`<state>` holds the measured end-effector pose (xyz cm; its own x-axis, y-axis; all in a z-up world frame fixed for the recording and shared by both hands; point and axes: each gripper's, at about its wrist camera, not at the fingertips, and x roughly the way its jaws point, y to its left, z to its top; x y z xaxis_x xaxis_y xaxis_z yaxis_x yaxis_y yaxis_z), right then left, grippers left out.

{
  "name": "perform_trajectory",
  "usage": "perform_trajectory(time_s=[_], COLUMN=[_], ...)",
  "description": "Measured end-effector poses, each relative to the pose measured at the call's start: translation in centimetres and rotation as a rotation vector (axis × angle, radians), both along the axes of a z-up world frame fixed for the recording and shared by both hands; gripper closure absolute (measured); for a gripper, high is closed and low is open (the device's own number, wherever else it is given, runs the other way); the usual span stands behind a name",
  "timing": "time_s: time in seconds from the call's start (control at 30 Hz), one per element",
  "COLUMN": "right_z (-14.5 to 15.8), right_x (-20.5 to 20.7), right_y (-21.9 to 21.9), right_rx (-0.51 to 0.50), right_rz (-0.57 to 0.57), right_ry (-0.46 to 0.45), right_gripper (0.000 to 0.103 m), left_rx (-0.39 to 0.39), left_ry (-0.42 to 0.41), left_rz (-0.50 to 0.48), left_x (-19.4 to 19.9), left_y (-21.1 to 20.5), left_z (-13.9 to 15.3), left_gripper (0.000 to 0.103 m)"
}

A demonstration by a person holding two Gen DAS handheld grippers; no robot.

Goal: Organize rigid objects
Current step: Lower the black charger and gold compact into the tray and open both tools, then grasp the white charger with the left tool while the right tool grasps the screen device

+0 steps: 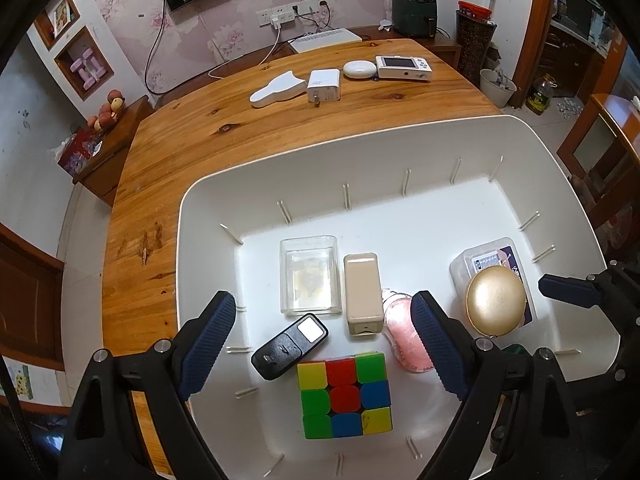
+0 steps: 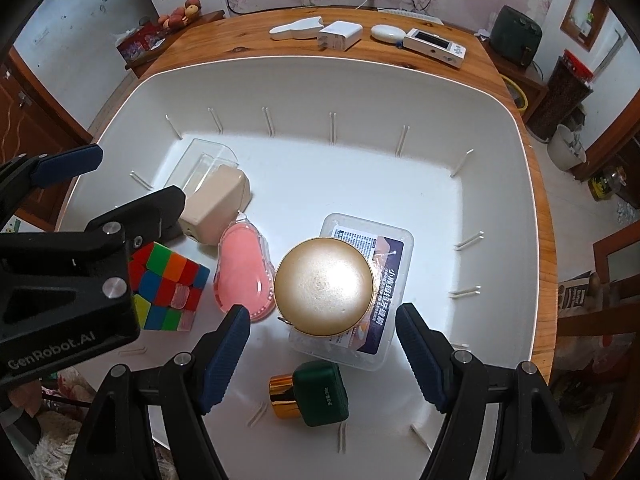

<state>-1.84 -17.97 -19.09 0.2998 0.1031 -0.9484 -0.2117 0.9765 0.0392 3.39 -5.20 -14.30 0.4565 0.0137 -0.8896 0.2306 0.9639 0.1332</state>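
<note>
A large white bin (image 1: 400, 144) (image 2: 320, 80) on the wooden table holds a colour cube (image 1: 344, 394) (image 2: 170, 286), a black device with a white square (image 1: 290, 346), a beige box (image 1: 362, 294) (image 2: 216, 204), a clear box (image 1: 310, 274) (image 2: 200, 164), a pink case (image 1: 404, 336) (image 2: 240, 276), a gold round lid (image 1: 496, 302) (image 2: 324, 286) on a clear labelled box (image 2: 384, 272), and a green-and-gold bottle (image 2: 316, 394). My left gripper (image 1: 320, 344) is open above the cube. My right gripper (image 2: 322, 356) is open above the gold lid.
On the table (image 1: 180, 152) beyond the bin lie a white scoop-shaped item (image 1: 276, 90) (image 2: 296, 28), a white charger (image 1: 324, 86) (image 2: 340, 36), a white oval case (image 1: 360, 69) (image 2: 388, 33) and a white handheld device (image 1: 404, 68) (image 2: 436, 48).
</note>
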Motion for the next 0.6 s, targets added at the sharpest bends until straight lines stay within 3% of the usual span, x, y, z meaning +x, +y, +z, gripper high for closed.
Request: perform_trajectory(time_s=[0.17,0.37,0.6], right_z=[1.0,3.8,9.9], right_x=[0.5,1.8,5.7], right_y=[-0.7,-1.9,-4.2], right_rx=[-0.004,0.024,0.019], right_rz=[-0.010,-0.013,-0.005], right_ry=[-0.043,-0.102,-0.235], right_gripper=[0.027,0.027,0.027], left_rx=[-0.001,0.008,-0.001], left_ry=[-0.024,-0.093,-0.122], left_rz=[-0.009,-0.020,-0.039], left_x=[0.9,3.5,9.4], left_y=[0.0,-0.3,-1.7], left_z=[1.7,5.8,10.5], left_gripper=[0.012,0.012,0.012])
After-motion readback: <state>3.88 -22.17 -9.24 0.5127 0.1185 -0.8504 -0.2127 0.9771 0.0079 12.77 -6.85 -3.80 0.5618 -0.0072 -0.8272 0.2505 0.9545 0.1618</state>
